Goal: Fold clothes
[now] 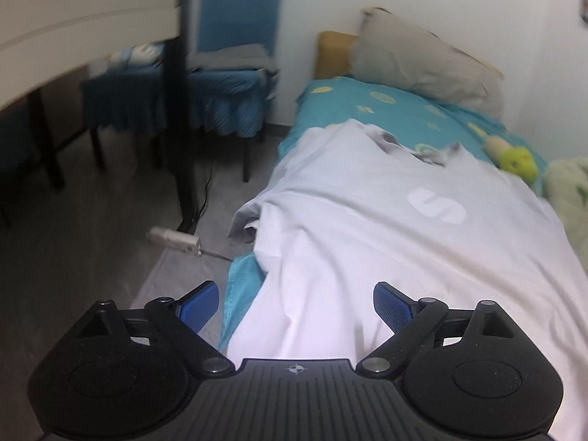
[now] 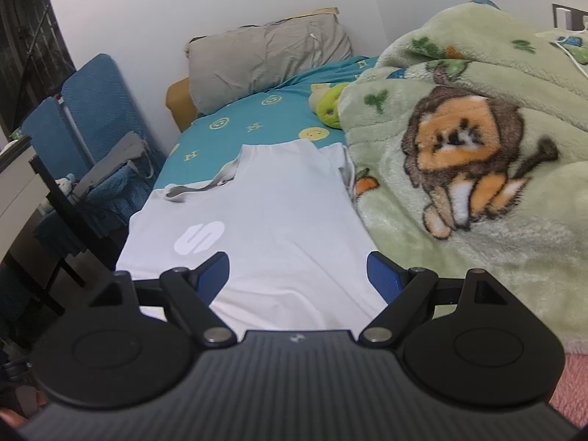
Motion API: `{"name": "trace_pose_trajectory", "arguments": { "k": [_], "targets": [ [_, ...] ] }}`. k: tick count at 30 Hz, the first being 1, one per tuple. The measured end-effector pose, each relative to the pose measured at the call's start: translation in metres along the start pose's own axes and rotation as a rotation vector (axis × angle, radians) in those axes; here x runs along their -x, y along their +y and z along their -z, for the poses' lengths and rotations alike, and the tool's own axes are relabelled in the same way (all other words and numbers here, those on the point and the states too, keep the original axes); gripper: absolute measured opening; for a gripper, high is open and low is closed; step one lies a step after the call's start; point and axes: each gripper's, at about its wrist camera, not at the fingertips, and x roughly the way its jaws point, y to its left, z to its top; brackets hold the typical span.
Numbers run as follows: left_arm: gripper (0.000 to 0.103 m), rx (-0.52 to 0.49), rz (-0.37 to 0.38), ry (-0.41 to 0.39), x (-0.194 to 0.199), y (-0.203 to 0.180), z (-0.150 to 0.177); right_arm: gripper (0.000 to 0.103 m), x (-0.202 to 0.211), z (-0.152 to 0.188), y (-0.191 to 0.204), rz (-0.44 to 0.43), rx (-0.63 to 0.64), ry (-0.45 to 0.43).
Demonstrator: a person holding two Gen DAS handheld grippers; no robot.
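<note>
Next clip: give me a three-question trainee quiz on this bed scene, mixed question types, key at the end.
1. True or false: the left gripper is clamped on the white shirt.
2. What lies along the shirt's right side? A) green lion blanket B) a laundry basket C) a towel
3. Fill in: the grey pillow leans against the ____.

Key: 1 false, both the left and the right gripper are open; 2 A; 3 wall.

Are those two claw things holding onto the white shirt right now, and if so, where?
No. Both the left gripper and right gripper are open above the white shirt, gripping nothing.
</note>
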Motion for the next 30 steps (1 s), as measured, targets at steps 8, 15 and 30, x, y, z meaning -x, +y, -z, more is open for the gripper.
{"name": "trace_pose_trajectory", "arguments": {
  "k": [8, 15, 30],
  "targets": [
    [0.090, 0.073, -0.001, 0.021, -0.033, 0.019, -0.009, 0.083, -0.002, -0.001, -0.005, 0.016, -0.036, 0.019],
    [0.060, 0.149, -0.045, 0.084, -0.067, 0.033, -0.007, 0.083, -0.010, -0.001, -0.009, 0.017, -0.070, 0.044],
    [0.006, 0.100, -0.277, 0.087, -0.059, 0.039, -0.003, 0.083, -0.016, -0.001, -0.020, -0.001, -0.158, 0.046]
  ]
}}
